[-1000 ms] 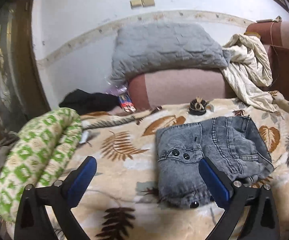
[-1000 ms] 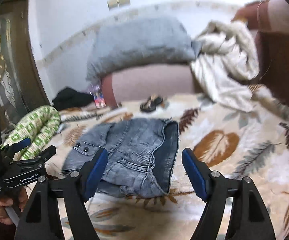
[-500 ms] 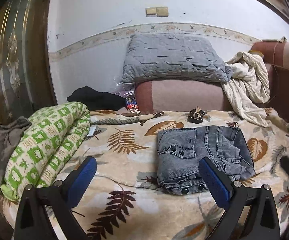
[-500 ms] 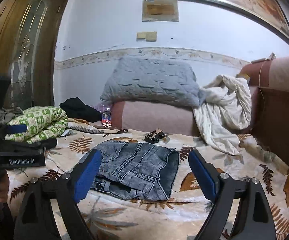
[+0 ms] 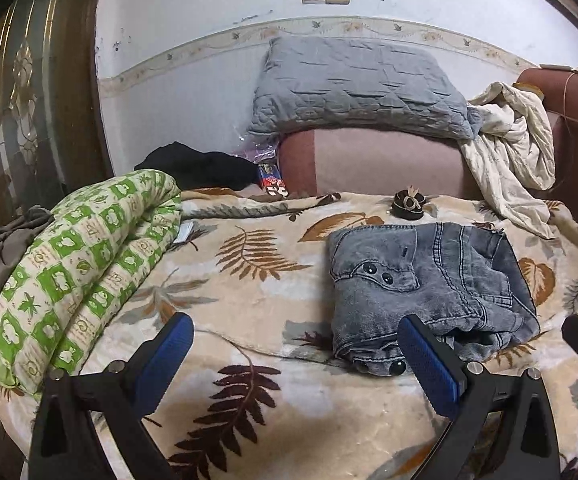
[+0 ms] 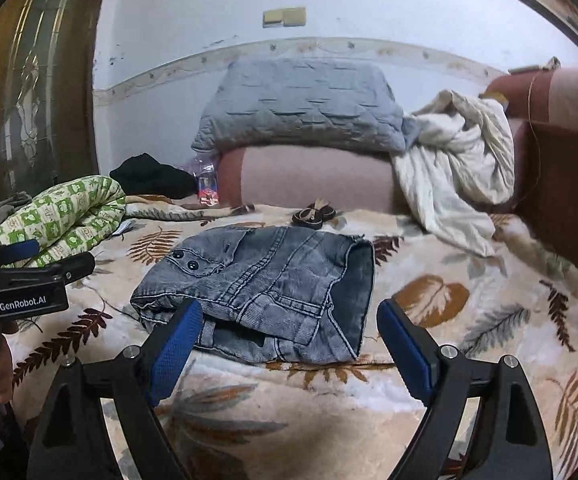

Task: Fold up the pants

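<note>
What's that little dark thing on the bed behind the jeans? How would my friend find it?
Start at the grey pillow on the pink headboard. Just below, on the leaf blanket, lies a small dark brown hair bow, beyond the folded jeans. It is the only tiny thing with a pale knot in its middle.

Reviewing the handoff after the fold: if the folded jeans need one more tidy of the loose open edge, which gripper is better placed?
Probably the right gripper: it is open and empty, with the folded jeans and their open edge straight ahead. The left gripper is open too, but the jeans lie off beside its right finger.
</note>
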Motion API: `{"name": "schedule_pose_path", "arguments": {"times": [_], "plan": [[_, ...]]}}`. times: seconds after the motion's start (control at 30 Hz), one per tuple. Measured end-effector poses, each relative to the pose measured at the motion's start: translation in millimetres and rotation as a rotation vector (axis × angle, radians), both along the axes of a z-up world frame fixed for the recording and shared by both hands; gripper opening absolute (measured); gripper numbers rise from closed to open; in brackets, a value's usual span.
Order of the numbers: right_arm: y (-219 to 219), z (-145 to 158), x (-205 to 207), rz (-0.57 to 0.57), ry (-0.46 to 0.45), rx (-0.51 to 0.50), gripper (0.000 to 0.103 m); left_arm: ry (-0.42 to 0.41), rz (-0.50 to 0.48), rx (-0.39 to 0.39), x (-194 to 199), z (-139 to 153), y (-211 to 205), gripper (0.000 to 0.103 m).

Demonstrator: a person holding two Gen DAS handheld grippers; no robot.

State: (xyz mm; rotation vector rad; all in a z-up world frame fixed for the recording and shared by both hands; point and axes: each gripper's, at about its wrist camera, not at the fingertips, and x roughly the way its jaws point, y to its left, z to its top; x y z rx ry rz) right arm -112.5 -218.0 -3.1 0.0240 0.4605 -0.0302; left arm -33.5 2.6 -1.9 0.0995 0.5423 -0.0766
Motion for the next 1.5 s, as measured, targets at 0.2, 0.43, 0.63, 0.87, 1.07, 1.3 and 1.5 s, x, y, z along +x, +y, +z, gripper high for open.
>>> {"name": "schedule_pose_path", "arguments": {"times": [0.2, 0.43, 0.63, 0.87, 1.07, 1.3, 1.5], "plan": [[-6, 1, 0, -0.008, 0.002, 0.025, 0.089, 0.024, -0.010, 0.022, 3, -6, -4, 0.103], [-9, -1, 1, -0.019, 0.014, 0.037, 0.089, 0.038, -0.001, 0.028, 6, -11, -3, 0.103], [-16, -7, 5, -0.040, 0.041, 0.068, 0.089, 0.045, -0.007, 0.029, 7, -13, -5, 0.103], [-20, -7, 5, -0.048, 0.045, 0.089, 0.089, 0.029, -0.036, 0.033, 4, -12, -10, 0.103], [-21, -7, 5, -0.046, 0.049, 0.092, 0.089, 0.026, -0.036, 0.030, 3, -11, -10, 0.103], [-18, -7, 6, -0.041, 0.048, 0.084, 0.089, 0.024, -0.033, 0.027, 3, -10, -10, 0.103], [-17, -8, 5, -0.042, 0.048, 0.085, 0.089, 0.024, -0.033, 0.027, 3, -10, -10, 0.103]]}}
